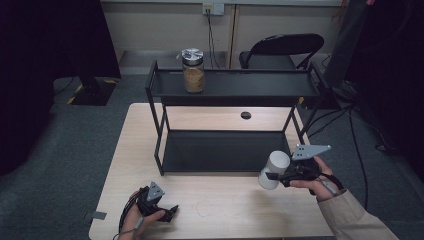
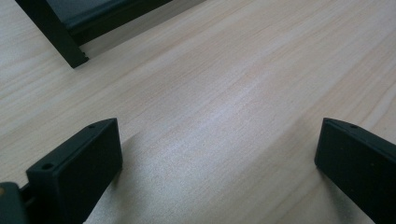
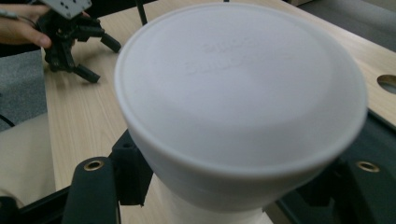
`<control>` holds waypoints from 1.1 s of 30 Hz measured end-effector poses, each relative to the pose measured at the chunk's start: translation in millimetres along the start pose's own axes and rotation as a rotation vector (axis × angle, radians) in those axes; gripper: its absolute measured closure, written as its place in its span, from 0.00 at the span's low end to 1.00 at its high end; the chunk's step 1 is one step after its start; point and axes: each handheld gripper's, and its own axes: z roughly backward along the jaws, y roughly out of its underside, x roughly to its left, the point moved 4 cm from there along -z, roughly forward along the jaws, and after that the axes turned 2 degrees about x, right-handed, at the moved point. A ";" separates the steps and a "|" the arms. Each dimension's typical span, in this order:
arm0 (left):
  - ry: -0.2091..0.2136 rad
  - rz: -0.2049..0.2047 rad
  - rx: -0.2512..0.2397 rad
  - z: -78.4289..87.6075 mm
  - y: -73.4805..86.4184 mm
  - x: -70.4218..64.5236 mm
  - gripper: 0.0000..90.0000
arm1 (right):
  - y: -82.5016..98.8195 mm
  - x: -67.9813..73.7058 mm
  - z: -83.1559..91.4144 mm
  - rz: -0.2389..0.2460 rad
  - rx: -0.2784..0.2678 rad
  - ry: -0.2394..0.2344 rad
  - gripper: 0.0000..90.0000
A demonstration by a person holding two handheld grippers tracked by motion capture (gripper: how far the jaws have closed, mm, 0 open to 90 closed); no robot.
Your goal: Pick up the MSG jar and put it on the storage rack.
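A white lidded container (image 1: 272, 170) hangs above the table in front of the black two-tier rack (image 1: 235, 90), with my right gripper (image 1: 280, 175) shut on its body. In the right gripper view its broad white lid (image 3: 240, 88) sits close to the camera between my jaws. A glass jar (image 1: 193, 70) with a metal lid and brown contents stands on the rack's top shelf at the left. My left gripper (image 1: 170, 212) rests at the table's front left, open, its fingers (image 2: 77, 163) wide apart over bare wood.
The rack's lower shelf (image 1: 225, 150) is a dark tray with low edges. A cable hole (image 1: 245, 115) lies in the tabletop behind it. A black chair (image 1: 280, 50) stands beyond the table. The left gripper (image 3: 70, 37) and its hand appear far off in the right gripper view.
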 end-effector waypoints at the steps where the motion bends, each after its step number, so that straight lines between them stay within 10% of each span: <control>1: 0.000 0.000 0.000 0.0 0.0 0.0 0.00 | -5.0 -0.3 1.8 0.003 0.001 0.000 0.38; 33: 0.000 0.002 0.000 0.0 0.0 -0.1 0.00 | -134.4 -12.2 31.5 0.029 -0.002 0.002 0.38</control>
